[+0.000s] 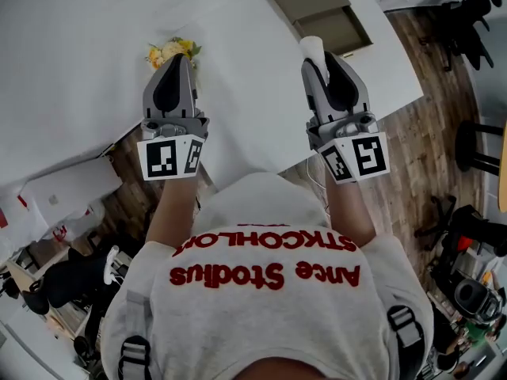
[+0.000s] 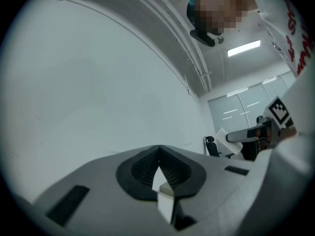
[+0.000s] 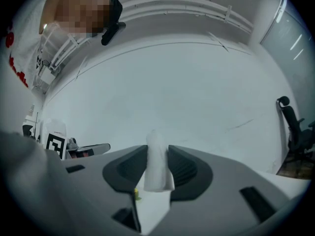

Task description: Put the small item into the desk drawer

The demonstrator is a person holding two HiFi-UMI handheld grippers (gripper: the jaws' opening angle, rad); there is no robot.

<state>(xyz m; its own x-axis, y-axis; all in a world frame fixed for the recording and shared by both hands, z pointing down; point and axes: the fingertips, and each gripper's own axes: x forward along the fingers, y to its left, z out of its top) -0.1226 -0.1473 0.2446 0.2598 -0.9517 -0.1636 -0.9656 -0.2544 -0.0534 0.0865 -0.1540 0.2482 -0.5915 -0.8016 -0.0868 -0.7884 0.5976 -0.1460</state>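
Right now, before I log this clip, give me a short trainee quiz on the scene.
1. True or false: the left tongs are shut with nothing between them.
2. Which tongs grip the small white item? A) left tongs B) right tongs
3. Fill in: in the head view, the desk drawer stands ____ (open or shut).

Key: 1 true; 2 B; 3 open.

Free desk (image 1: 245, 77) between flowers (image 1: 174, 51) and drawer (image 1: 337, 28)
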